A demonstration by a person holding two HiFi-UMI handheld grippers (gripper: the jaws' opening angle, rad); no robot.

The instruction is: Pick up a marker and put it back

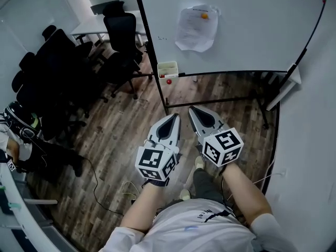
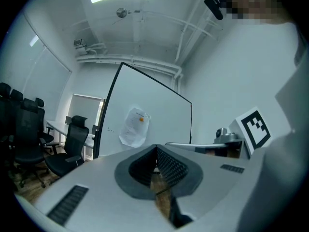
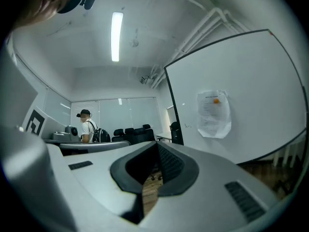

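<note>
A small pale marker holder (image 1: 167,68) hangs at the lower left corner of the whiteboard (image 1: 247,41). A red-tipped marker (image 1: 168,81) shows just below it. Both grippers are held side by side at waist height, well short of the board and pointing toward it. My left gripper (image 1: 176,116) is shut with nothing in it; its tips meet in the left gripper view (image 2: 156,148). The right gripper (image 1: 191,108) is also shut and empty, its jaws closed in the right gripper view (image 3: 157,144).
A paper sheet (image 1: 197,28) with an orange magnet hangs on the board. The board's stand legs (image 1: 220,103) cross the wood floor ahead. Black office chairs (image 1: 63,72) crowd the left. A seated person (image 1: 16,135) is at the left edge, and another person (image 3: 88,127) stands far off.
</note>
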